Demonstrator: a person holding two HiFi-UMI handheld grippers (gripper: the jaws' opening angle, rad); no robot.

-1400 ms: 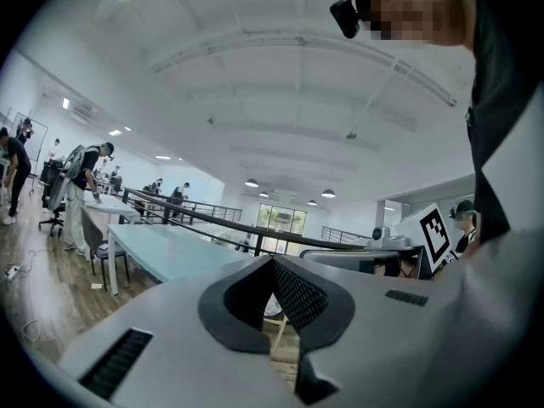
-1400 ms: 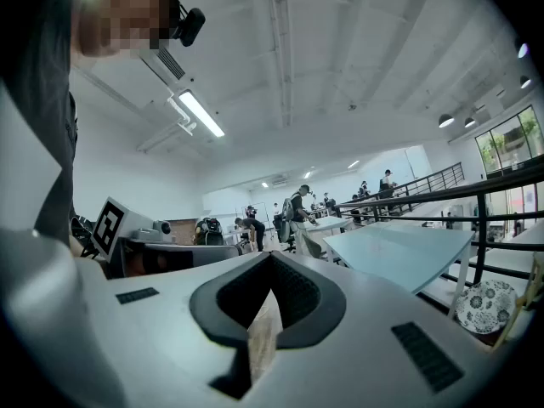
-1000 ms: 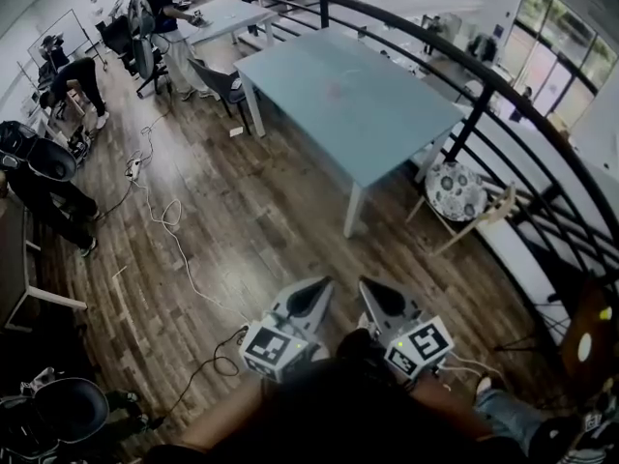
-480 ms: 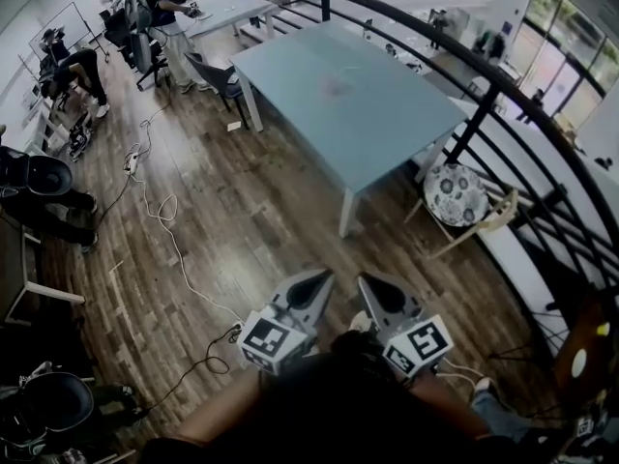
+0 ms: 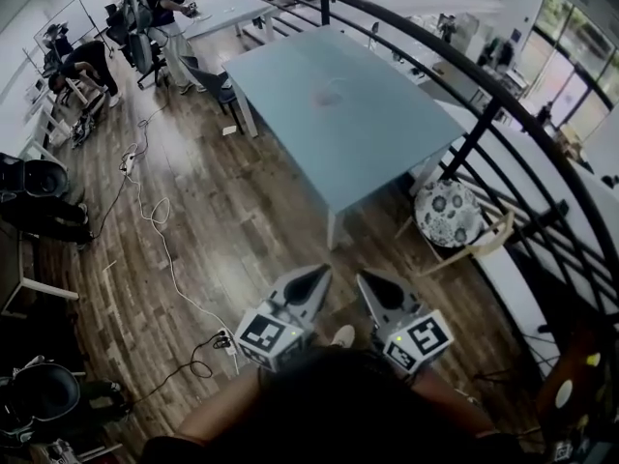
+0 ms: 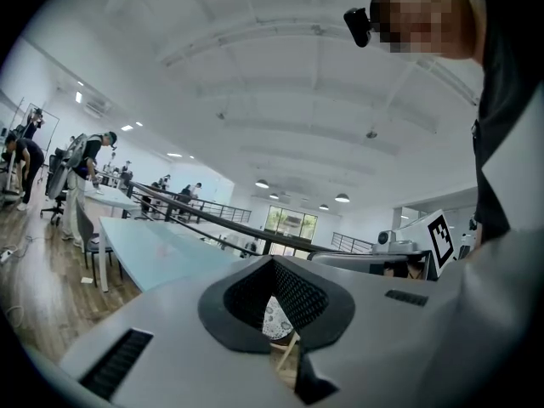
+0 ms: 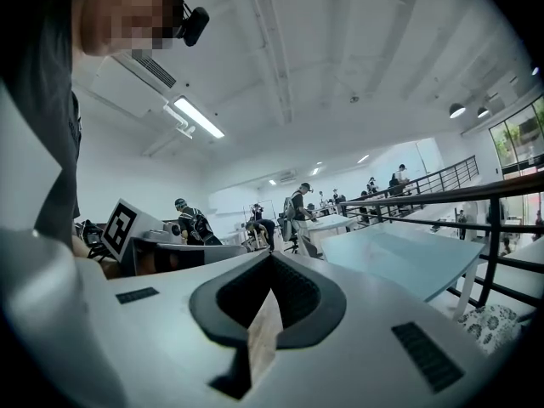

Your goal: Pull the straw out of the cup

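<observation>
The table has slid lower and nearer in the head view than a moment ago, and the patterned stool beside it has come closer too, so the person is walking up to it. The left gripper and right gripper are held close to the body, pointing forward over the wooden floor.

Each gripper's own view shows its fingers closed together at the tips with nothing held between them.

A small pinkish shape on the far part of the table is probably the cup, well apart from both grippers. It is too small to make out a straw.

This looks like the approach step, with no grasp begun. The next move calls for closing the distance, then opening one set of fingers to steady the cup and the other to take the straw.
</observation>
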